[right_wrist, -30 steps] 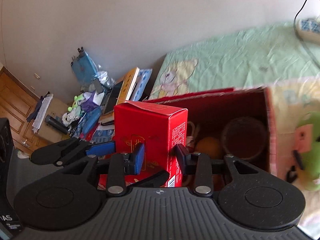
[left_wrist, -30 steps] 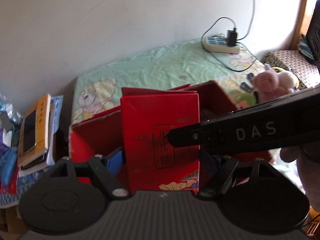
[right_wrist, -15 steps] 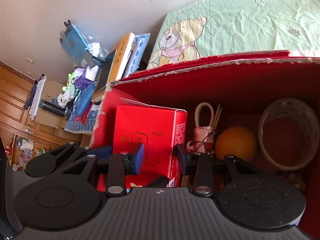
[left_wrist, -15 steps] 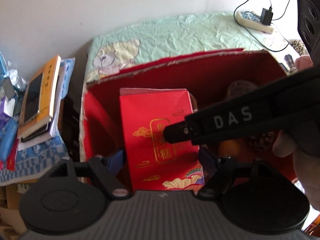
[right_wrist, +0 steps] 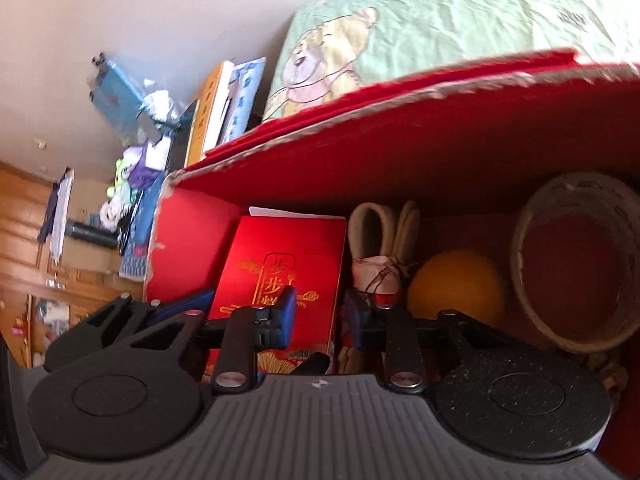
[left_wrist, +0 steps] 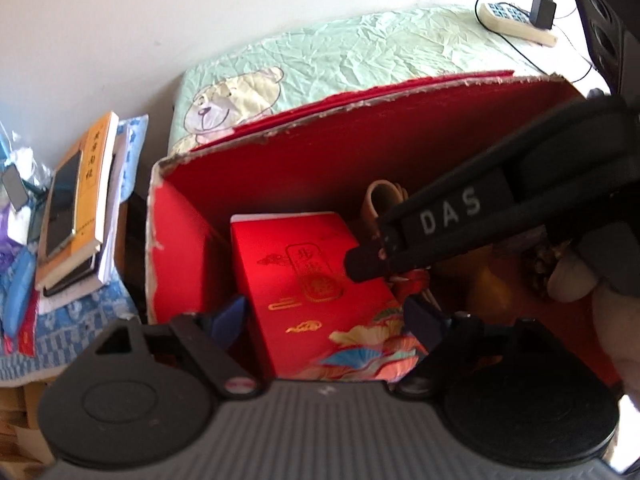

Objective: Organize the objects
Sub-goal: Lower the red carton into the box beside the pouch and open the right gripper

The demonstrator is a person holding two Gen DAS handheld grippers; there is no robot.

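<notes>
A red gift box with gold lettering (left_wrist: 316,280) sits inside a large red cardboard box (left_wrist: 360,136), at its left end. My left gripper (left_wrist: 326,318) has its blue pads on both sides of the gift box. My right gripper (right_wrist: 320,312) is inside the big box too; its left pad lies in front of the gift box (right_wrist: 280,276), its right pad just past the box's right edge. It crosses the left wrist view as a black arm marked DAS (left_wrist: 460,216).
In the big box lie an orange (right_wrist: 456,288), a woven basket (right_wrist: 576,256), and a small cloth bundle with loops (right_wrist: 380,264). The box rests on a green bedsheet (left_wrist: 360,48). Books and a phone (left_wrist: 76,204) are stacked left. A power strip (left_wrist: 516,20) lies far right.
Both grippers have lowered the gift box into the big red box and tilted it back; its front now faces up. The views look more steeply down.
</notes>
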